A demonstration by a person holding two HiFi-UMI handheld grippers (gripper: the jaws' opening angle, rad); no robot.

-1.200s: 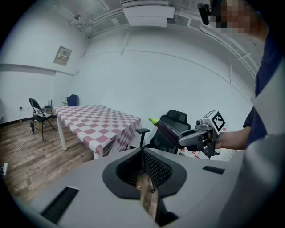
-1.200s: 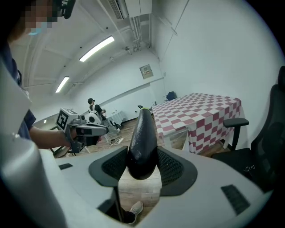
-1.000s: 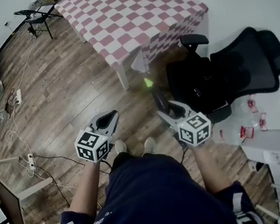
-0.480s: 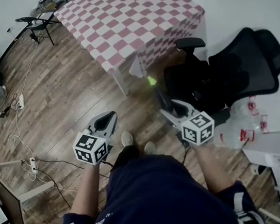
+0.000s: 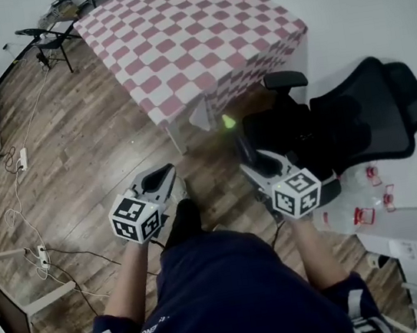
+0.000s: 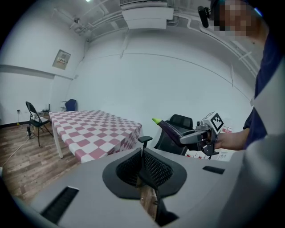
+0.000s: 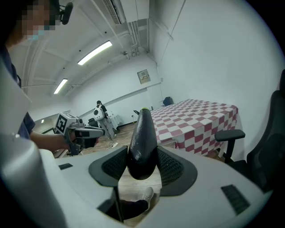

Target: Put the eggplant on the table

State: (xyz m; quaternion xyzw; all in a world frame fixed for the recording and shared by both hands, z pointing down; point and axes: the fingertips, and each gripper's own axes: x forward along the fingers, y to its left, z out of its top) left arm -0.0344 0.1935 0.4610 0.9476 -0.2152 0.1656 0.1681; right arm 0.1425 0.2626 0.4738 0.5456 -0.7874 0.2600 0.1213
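The right hand-held gripper (image 7: pixel 142 167) clamps the eggplant (image 7: pixel 143 133) by its fat end, short of the table's (image 5: pixel 174 43) near corner, while the left hand-held gripper (image 6: pixel 142 168) is closed and empty; that smooth taper could slip free.

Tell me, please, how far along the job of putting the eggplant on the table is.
Done: the eggplant is picked up, clamped in the right gripper. In hand: it is held over the wood floor, short of the checkered table. Remaining: reach the table, set it down and open the jaws. The left gripper is shut and empty.
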